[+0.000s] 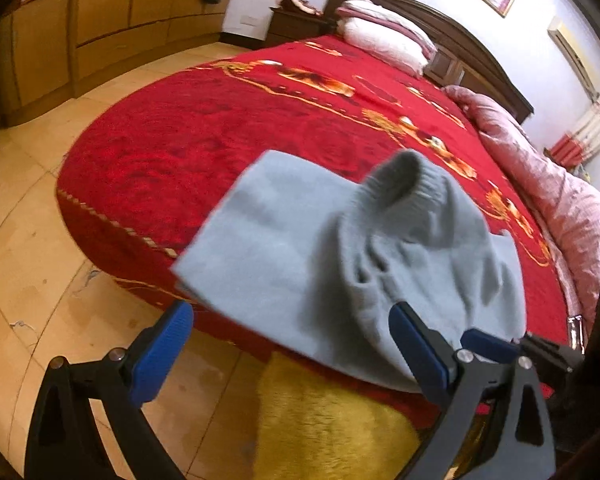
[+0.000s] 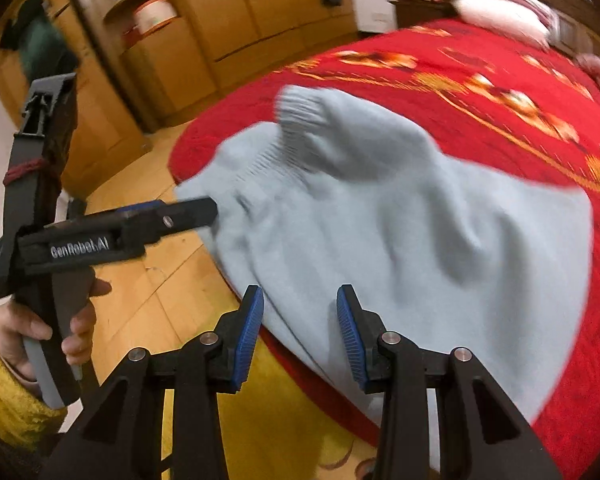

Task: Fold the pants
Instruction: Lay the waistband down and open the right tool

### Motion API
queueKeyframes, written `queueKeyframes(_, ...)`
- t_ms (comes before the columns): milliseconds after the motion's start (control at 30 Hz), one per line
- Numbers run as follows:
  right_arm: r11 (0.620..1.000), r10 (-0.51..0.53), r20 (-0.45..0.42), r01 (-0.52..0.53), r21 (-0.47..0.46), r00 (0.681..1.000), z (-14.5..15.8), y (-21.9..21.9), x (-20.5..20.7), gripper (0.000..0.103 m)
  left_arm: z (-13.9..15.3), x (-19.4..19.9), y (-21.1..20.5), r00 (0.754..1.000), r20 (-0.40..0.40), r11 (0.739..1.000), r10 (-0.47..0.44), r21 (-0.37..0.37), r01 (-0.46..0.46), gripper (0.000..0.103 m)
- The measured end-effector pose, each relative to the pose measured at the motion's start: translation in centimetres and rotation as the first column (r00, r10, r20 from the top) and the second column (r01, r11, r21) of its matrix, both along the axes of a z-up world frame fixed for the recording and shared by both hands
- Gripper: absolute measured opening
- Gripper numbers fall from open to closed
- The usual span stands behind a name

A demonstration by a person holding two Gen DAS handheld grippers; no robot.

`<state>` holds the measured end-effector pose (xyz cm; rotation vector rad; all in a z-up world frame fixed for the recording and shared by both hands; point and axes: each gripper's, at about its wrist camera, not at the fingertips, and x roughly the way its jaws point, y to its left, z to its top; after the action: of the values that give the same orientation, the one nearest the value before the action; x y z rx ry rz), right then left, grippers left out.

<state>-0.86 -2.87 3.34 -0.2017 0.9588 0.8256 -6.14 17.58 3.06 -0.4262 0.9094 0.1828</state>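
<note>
Fingers (image 2: 248,336) on the right gripper (image 2: 300,332) are standing spread, hovering over the near edge of the pants (image 2: 400,216) with nothing between the pads. Over on the left gripper (image 1: 292,356), the jaws are gaping wide too in its own view; from the right view its tip (image 2: 196,212) is sitting right at the fabric's left edge, but whether it is touching cloth, I cannot tell.

Those pants, pale blue knit, are lying bunched on the red bedspread (image 1: 220,120) at the bed's near corner, one ribbed cuff (image 1: 416,184) sticking up and part of the cloth draping over the bed edge.

Judging by the folds, this is looking soft, light and floppy: it should sag wherever it is not supported and cling a little to the plush cover. The ribbed cuff or a doubled edge is looking like the firmest place to pinch.
</note>
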Motion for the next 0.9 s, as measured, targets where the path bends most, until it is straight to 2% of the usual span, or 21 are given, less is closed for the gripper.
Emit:
queueKeyframes(133, 0.999, 0.039, -0.004, -0.039, 0.013, 0.999, -0.4, 2.9, 0.8, 0.04, -0.4, -0.5, 1.3, 1.0, 0.002, 1.0, 0.022, -0.01, -0.022, 0.1)
queueKeyframes(233, 0.998, 0.042, 0.014, -0.042, -0.036, 0.999, -1.1, 4.7, 1.3, 0.038, -0.9, -1.0, 2.1, 1.0, 0.0, 0.999, 0.031, -0.022, -0.031, 0.1)
queueKeyframes(333, 0.996, 0.033, 0.032, -0.031, -0.078, 0.999, -1.8, 5.7, 1.5, 0.018, -1.1, -1.2, 2.5, 0.999, -0.001, 0.999, 0.035, -0.03, -0.035, 0.1)
queueKeyframes(433, 0.999, -0.001, 0.012, 0.002, -0.041, 1.0, -1.6, 5.3, 2.0, 0.009, -1.2, -1.6, 2.9, 0.999, 0.003, 0.998, 0.041, -0.037, -0.041, 0.1)
queueKeyframes(500, 1.0, -0.008, 0.017, 0.008, -0.011, 1.0, -1.0, 4.9, 1.7, 0.008, -1.1, -1.6, 3.1, 0.999, 0.011, 0.998, 0.044, -0.042, -0.043, 0.1)
queueKeyframes(600, 0.998, 0.035, 0.062, -0.037, 0.04, 0.997, 0.8, 5.0, 0.4, 0.008, -0.8, -1.8, 3.3, 0.999, 0.023, 0.998, 0.045, -0.041, -0.044, 0.1)
queueKeyframes(700, 0.998, 0.049, 0.078, -0.052, 0.037, 0.996, 1.1, 5.3, 0.2, 0.008, -0.6, -1.8, 3.2, 0.999, 0.026, 0.998, 0.044, -0.038, -0.043, 0.1)
queueKeyframes(900, 0.996, 0.011, -0.031, -0.008, 0.093, 0.999, 0.0, 4.3, 1.5, 0.008, -0.4, -1.8, 3.0, 0.999, 0.031, 0.999, 0.042, -0.033, -0.041, 0.1)
